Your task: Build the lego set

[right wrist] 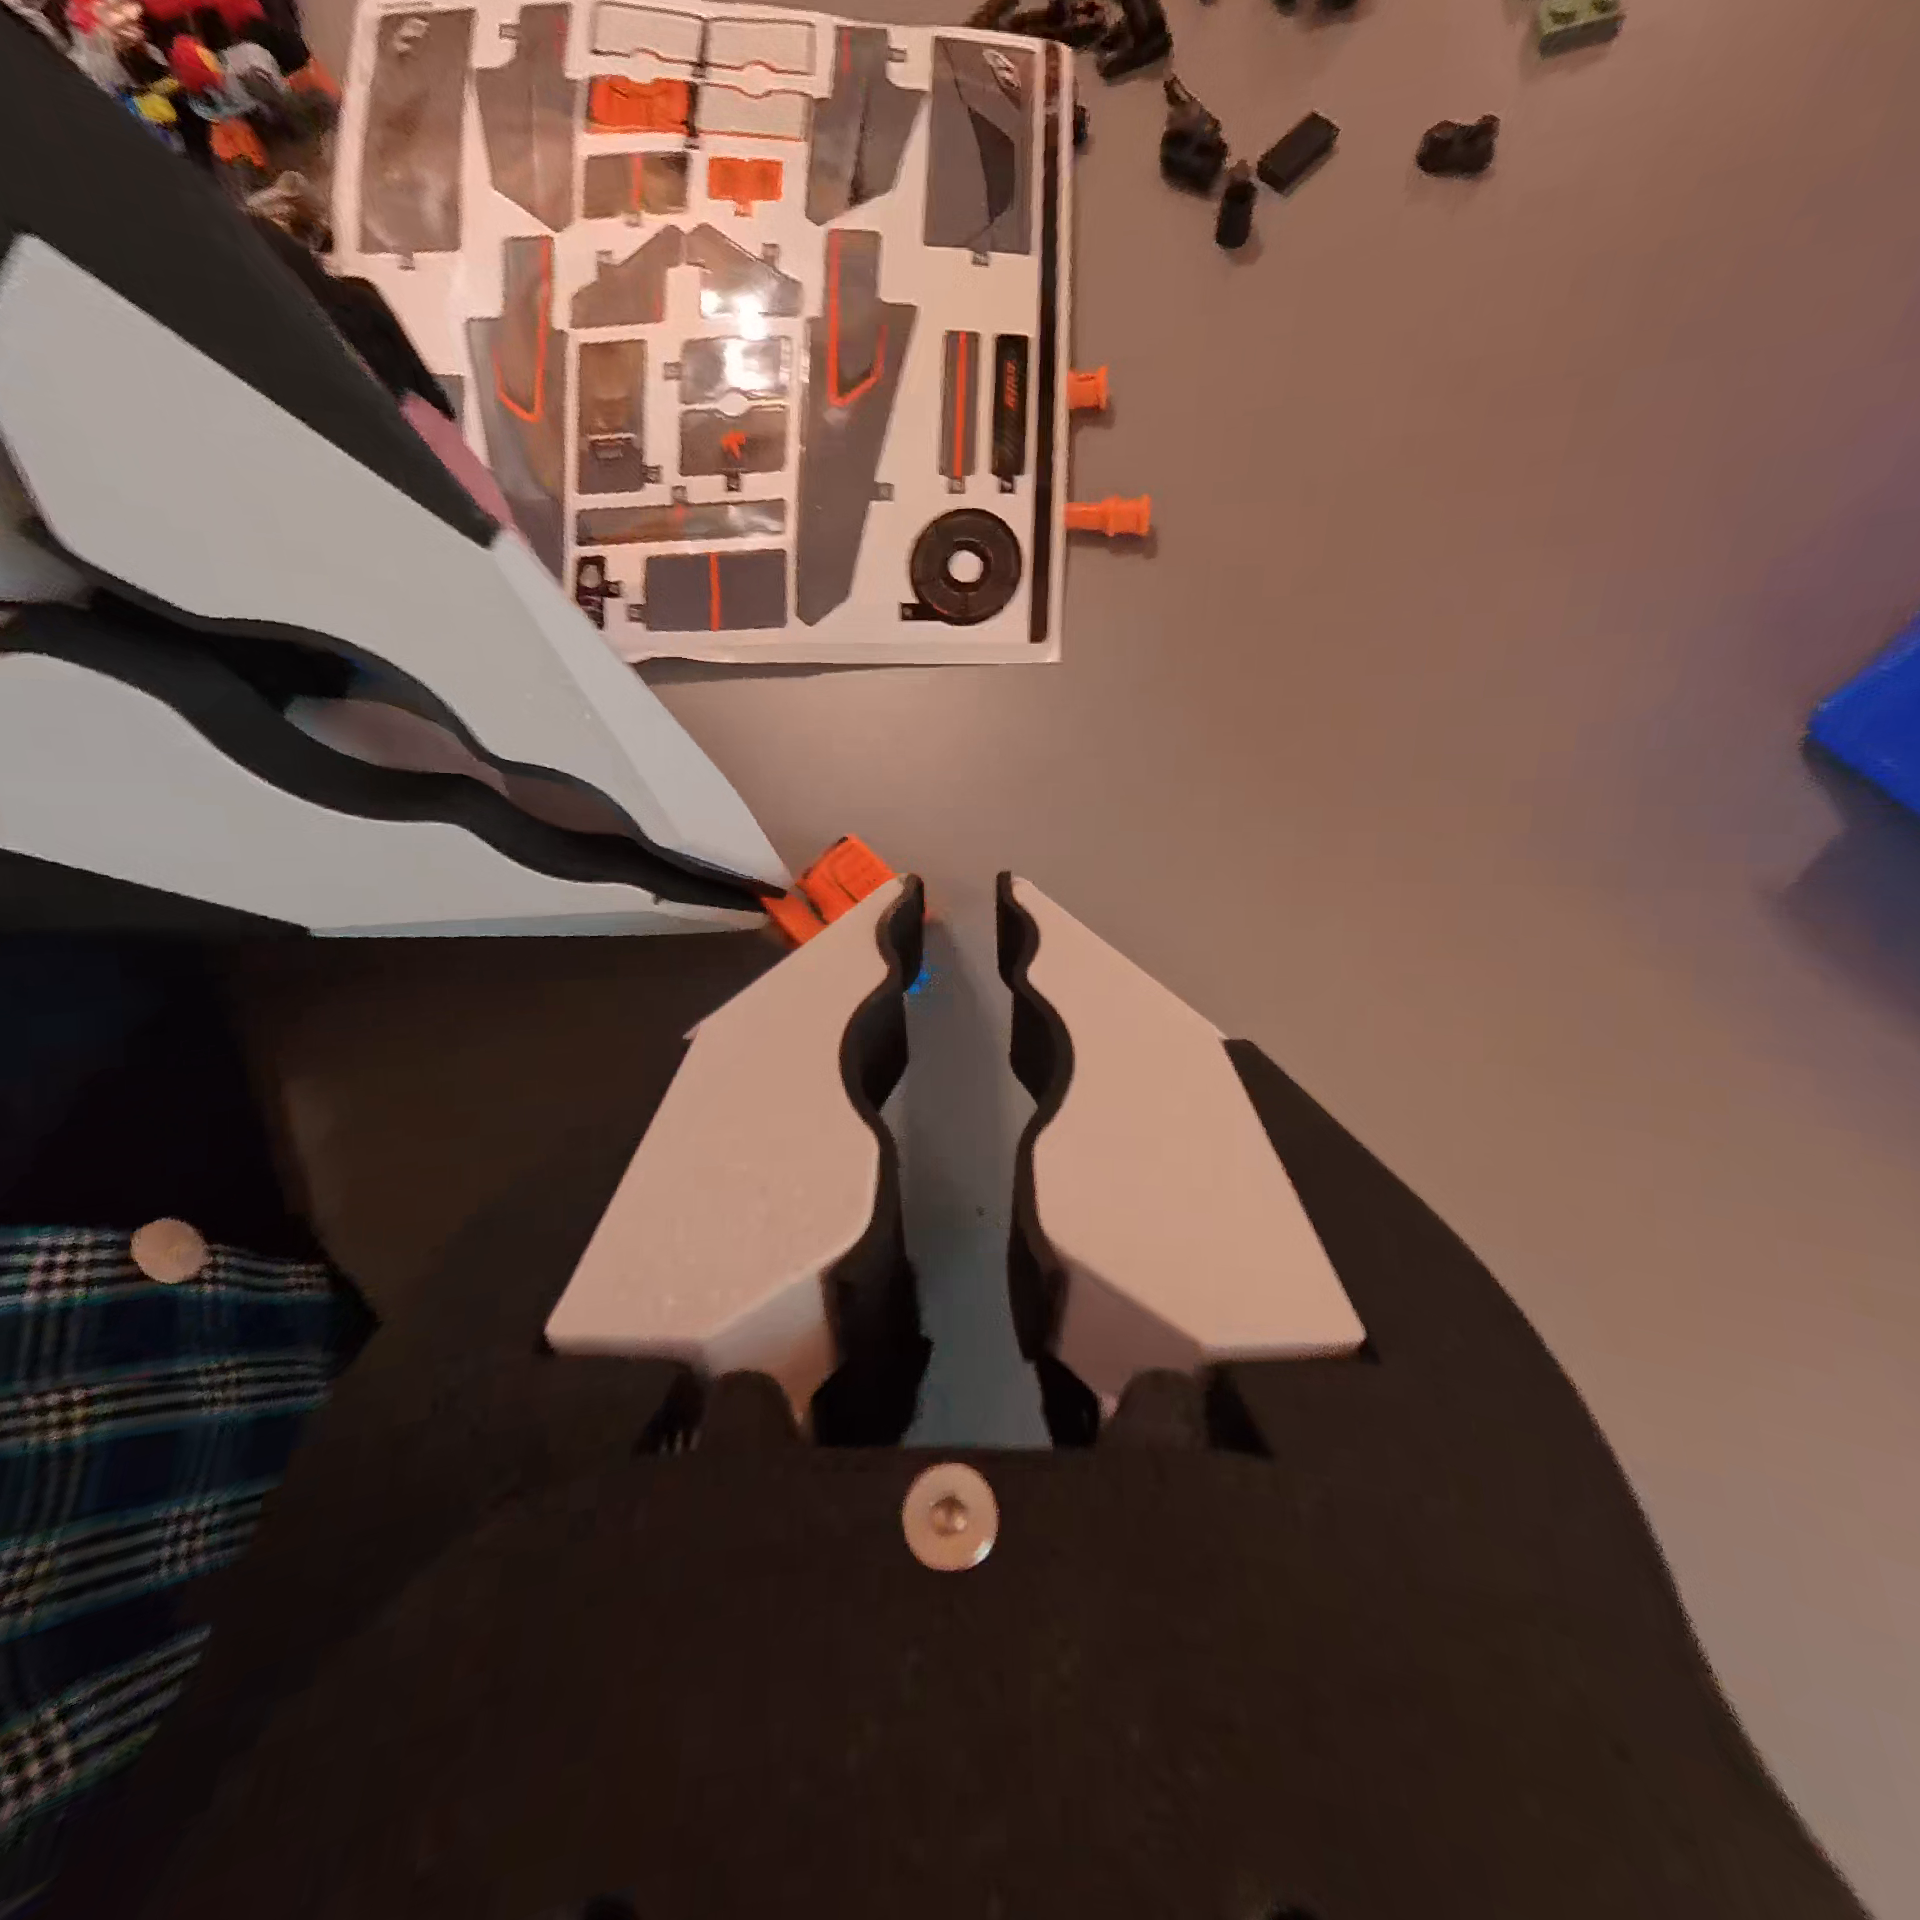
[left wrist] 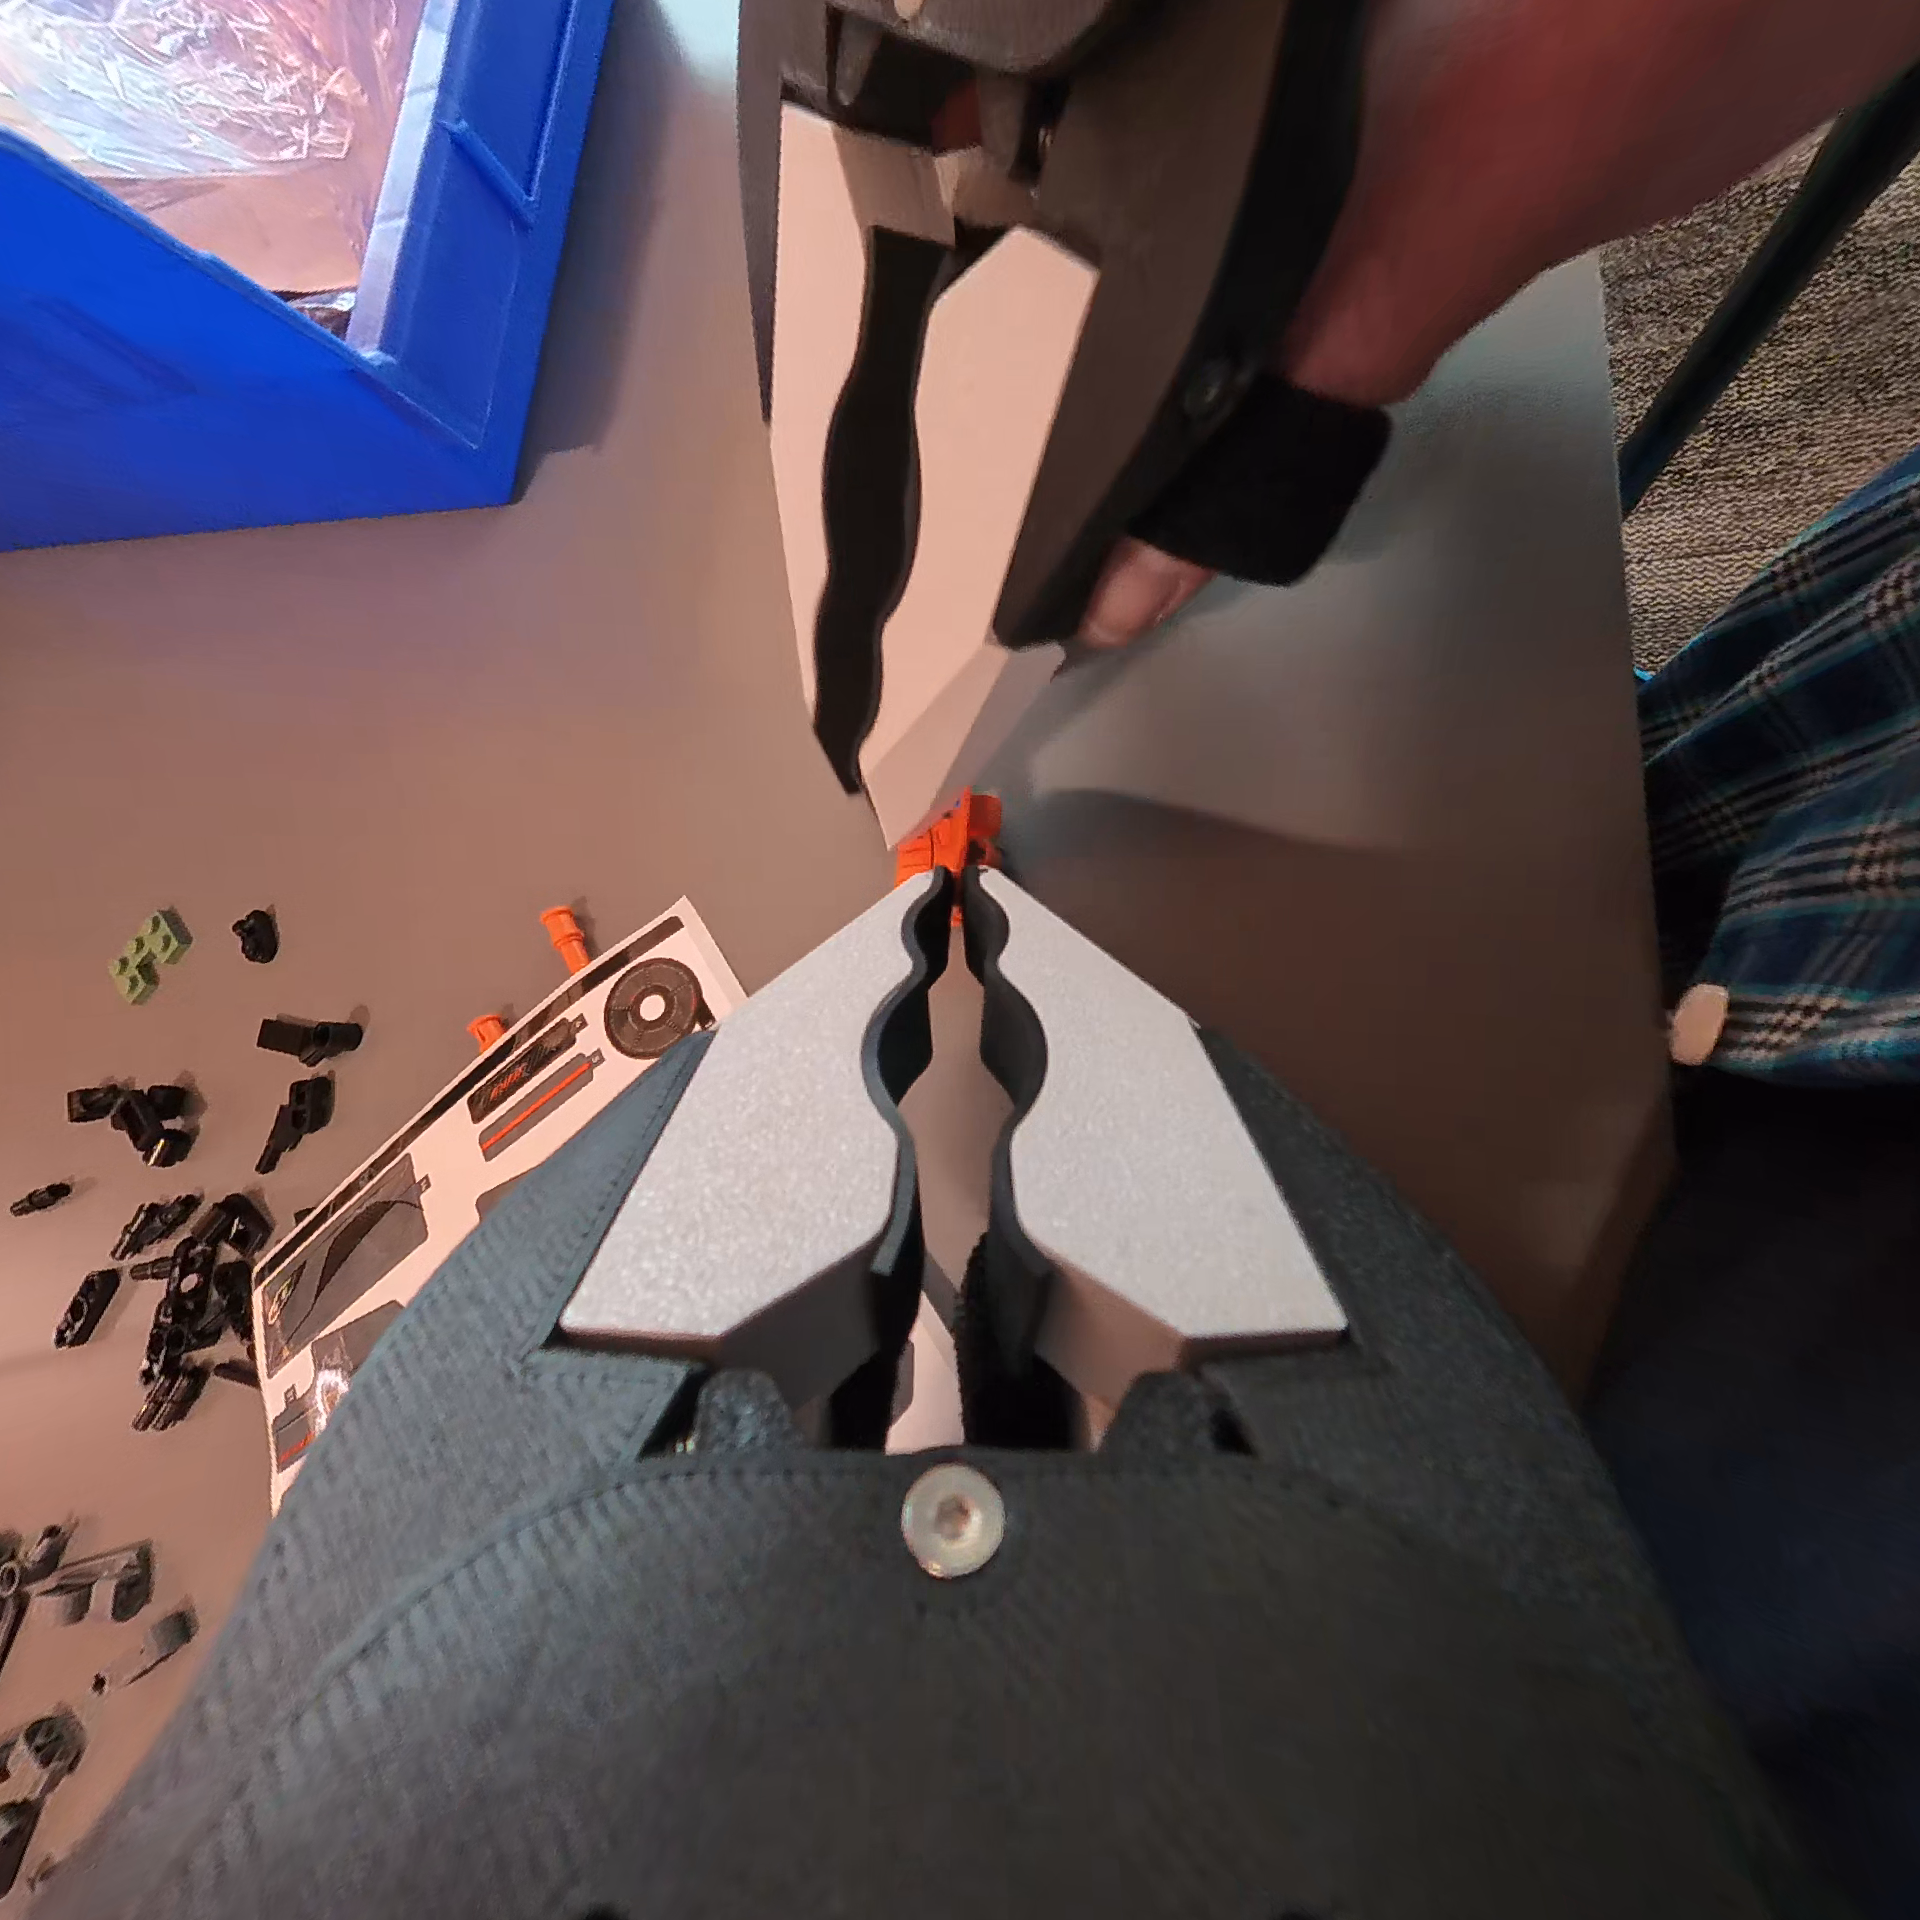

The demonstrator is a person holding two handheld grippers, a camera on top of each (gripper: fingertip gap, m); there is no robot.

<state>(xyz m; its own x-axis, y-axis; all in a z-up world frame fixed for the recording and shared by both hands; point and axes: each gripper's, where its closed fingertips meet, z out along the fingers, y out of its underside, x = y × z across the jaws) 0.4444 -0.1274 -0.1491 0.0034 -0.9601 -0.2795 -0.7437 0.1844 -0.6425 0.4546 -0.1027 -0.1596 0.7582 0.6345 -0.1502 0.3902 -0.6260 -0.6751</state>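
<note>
My left gripper is shut on a small orange lego piece and holds it just above the grey table. In the right wrist view the left gripper comes in from the left with the orange piece at its tips. My right gripper is open by a narrow gap with nothing between its fingers. Its left fingertip sits against the orange piece. In the left wrist view the right gripper comes down from above to the piece.
A sticker sheet lies ahead, with two orange pins at its edge. Loose black pieces and a green piece lie to the left. A blue bin stands behind. A plaid shirt is at the table edge.
</note>
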